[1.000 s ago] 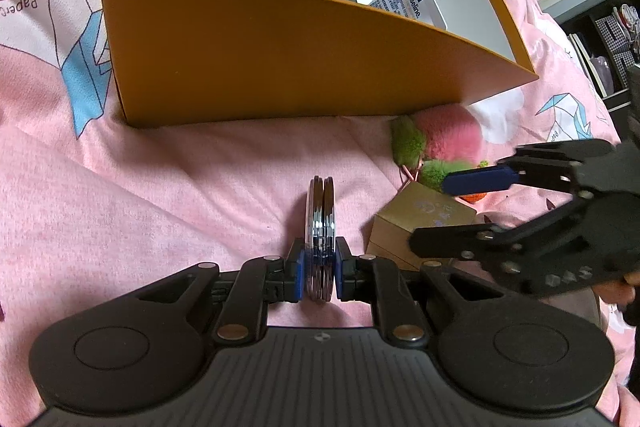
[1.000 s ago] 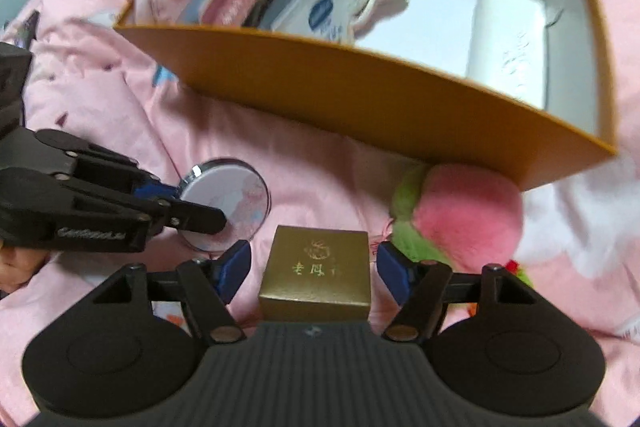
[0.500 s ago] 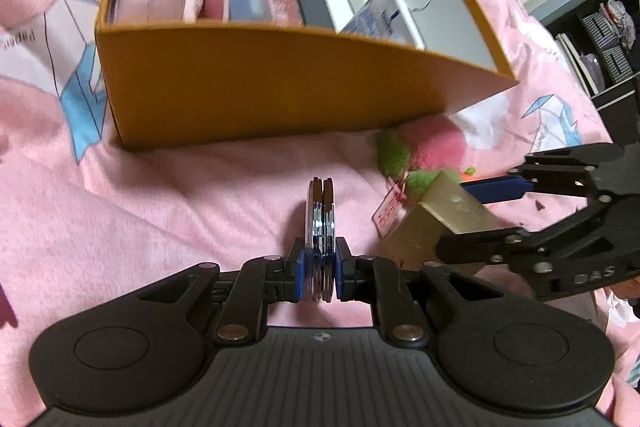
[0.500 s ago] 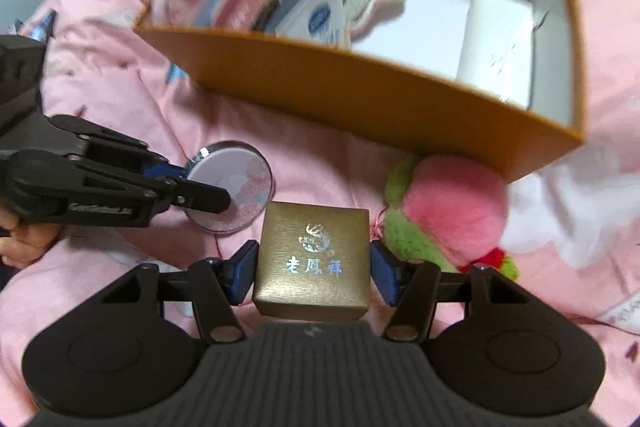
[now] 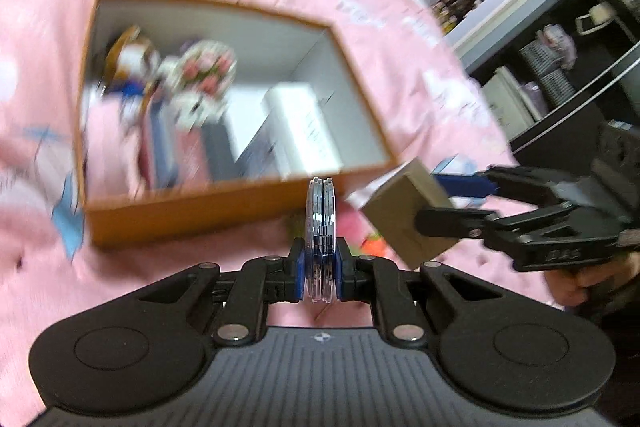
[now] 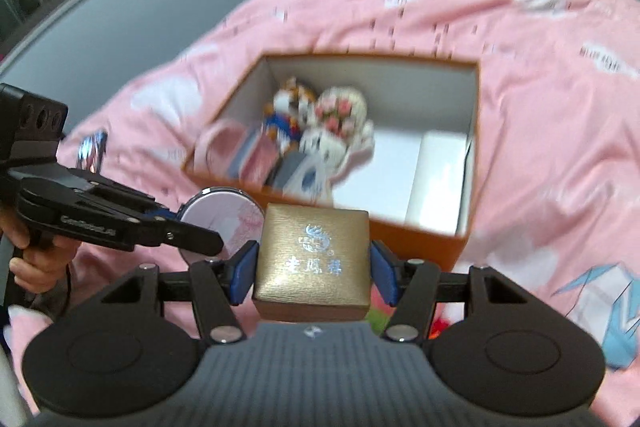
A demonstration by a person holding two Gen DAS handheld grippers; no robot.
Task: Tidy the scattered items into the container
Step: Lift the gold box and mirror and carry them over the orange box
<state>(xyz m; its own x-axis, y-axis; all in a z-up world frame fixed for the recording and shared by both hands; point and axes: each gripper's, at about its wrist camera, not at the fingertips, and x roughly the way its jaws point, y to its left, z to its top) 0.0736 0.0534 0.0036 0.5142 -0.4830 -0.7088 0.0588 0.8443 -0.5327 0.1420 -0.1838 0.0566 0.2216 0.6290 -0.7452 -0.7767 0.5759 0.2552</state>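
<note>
Now both my tongs carry loads above the pink bedding, short of the box (image 6: pixel 420 239).
Left gripper (image 5: pixel 319 273) clamps the mirror (image 5: pixel 319 223) edge-on; right gripper (image 6: pixel 312 263) pinches the gold case (image 6: pixel 314 259). Toys crowd the box's left; its right floor shows white.

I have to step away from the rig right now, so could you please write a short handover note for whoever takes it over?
Left gripper: shut on the round mirror, held on edge in the air.
Right gripper: shut on the gold box, also lifted.
Both are short of the orange box's near wall.
Done: toys, a flower bouquet and small packs already lie inside.
Left: drop mirror and gold box in; free floor shows on the right side. Then fetch the pink plush on the bedspread outside the near wall.
</note>
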